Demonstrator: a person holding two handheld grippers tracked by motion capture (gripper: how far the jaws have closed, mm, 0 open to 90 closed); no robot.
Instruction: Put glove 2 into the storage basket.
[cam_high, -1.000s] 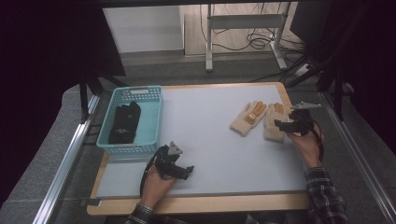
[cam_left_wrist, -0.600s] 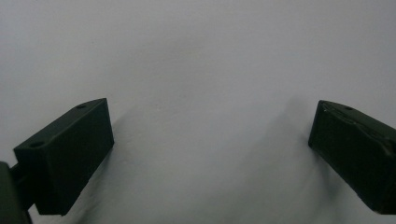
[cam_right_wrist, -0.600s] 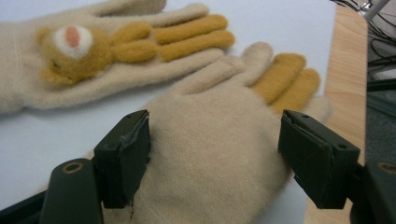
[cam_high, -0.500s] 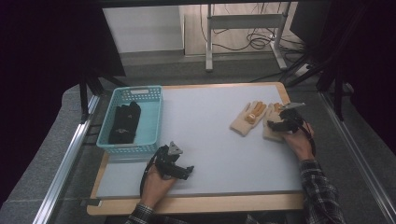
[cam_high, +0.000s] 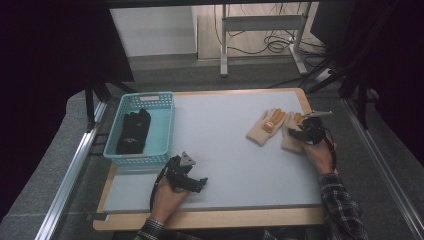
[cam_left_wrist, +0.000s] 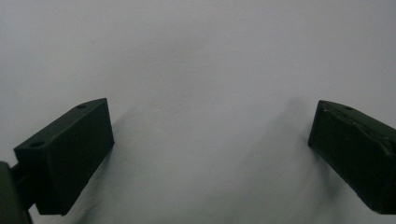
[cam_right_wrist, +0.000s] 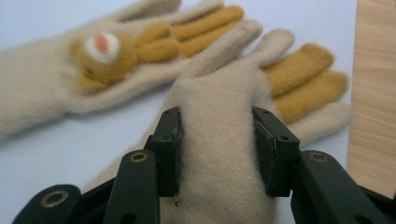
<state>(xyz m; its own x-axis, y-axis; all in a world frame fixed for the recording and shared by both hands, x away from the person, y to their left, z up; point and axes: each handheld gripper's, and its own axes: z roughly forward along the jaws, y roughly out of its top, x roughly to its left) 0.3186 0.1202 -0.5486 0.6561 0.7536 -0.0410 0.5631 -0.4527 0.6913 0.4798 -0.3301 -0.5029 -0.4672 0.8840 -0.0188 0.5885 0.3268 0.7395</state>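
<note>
Two cream knitted gloves with mustard fingers lie at the right of the white mat (cam_high: 230, 150). The left glove (cam_high: 264, 127) (cam_right_wrist: 60, 88) carries a small bear face. My right gripper (cam_high: 300, 131) (cam_right_wrist: 217, 121) sits on the right glove (cam_high: 289, 142) (cam_right_wrist: 224, 88); its jaws have just been closing, and its pads now press the bunched palm from both sides. My left gripper (cam_high: 200, 185) (cam_left_wrist: 210, 135) rests low over the bare mat at the front left, jaws wide open with nothing between them.
A teal basket (cam_high: 150, 96) at the left of the table holds dark gloves (cam_high: 132, 132). The wooden table edge (cam_high: 210, 217) frames the mat, with a strip of it just right of the gloves (cam_right_wrist: 373, 93). Metal rails run along both sides.
The right gripper has moved slightly left onto the right glove and its jaws have narrowed around it. The left hand has stayed put.
</note>
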